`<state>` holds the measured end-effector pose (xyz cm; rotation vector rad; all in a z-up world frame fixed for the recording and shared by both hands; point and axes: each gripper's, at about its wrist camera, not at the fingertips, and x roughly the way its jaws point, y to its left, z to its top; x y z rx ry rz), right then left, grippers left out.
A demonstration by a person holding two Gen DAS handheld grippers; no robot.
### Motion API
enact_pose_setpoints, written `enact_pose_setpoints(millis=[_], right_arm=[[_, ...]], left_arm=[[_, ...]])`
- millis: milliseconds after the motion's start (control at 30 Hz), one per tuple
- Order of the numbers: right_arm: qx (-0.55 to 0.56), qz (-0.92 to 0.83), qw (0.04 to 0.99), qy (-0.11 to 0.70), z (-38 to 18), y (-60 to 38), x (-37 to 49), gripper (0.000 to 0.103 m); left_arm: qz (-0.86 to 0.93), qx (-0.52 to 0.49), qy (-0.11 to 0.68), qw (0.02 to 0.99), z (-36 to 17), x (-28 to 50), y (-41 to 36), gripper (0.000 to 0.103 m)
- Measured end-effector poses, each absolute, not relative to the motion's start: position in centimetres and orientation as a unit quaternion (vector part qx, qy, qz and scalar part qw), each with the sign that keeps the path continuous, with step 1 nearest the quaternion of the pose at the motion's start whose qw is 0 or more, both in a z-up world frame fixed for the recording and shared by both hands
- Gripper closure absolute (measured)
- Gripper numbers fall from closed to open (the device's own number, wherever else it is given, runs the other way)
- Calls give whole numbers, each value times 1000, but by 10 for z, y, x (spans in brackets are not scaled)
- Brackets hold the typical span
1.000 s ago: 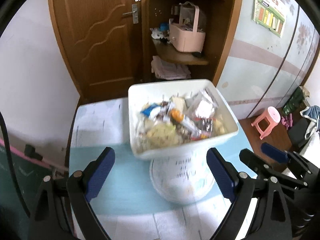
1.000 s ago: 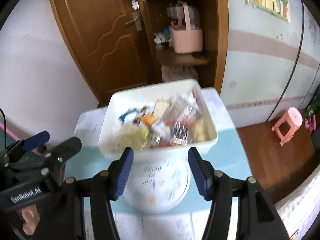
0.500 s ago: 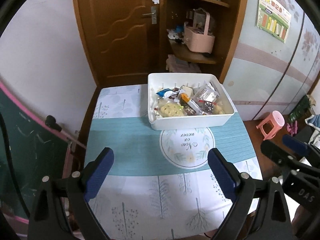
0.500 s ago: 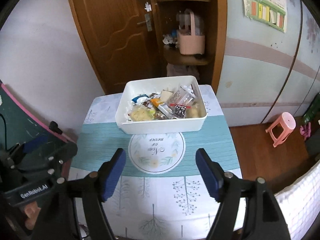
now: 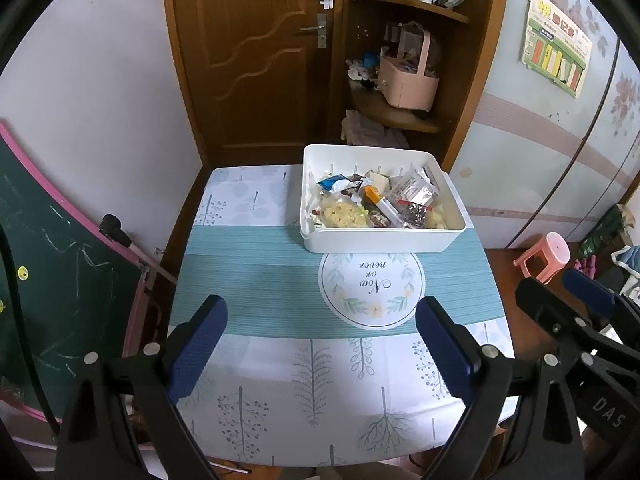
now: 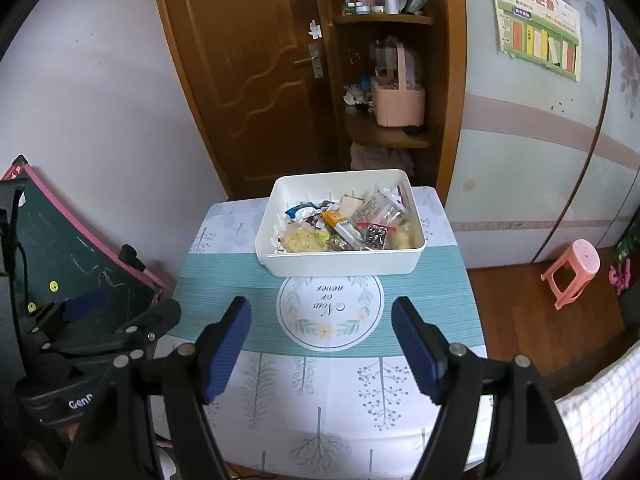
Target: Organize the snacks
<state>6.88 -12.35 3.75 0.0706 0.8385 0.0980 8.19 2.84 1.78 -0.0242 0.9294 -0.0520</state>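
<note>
A white plastic bin sits on the far right part of the table and is full of wrapped snacks. It also shows in the right wrist view, with the snacks piled inside. My left gripper is open and empty, held above the near half of the table, well short of the bin. My right gripper is open and empty too, at the same distance. The right gripper shows at the right edge of the left wrist view.
The table wears a teal and white tree-print cloth with a round printed emblem. A chalkboard leans at the left. A wooden door and corner shelves with a pink basket stand behind. A pink stool is on the floor, right.
Both grippers have pulled back and up from the bin, which was close in front of them a second ago. The bin now sits far off on the table. Both stay open.
</note>
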Motion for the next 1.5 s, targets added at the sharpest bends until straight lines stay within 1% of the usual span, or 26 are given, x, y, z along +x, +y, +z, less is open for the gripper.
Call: enact_pose_setpoints(millis=[833, 1500], right_arm=[[38, 64, 910, 408, 37, -128, 63, 30], [39, 69, 908, 412, 36, -130, 62, 30]], left_arm=[[-12, -10, 446, 895, 21, 75, 25, 8], [-5, -13, 458, 889, 18, 66, 14, 8]])
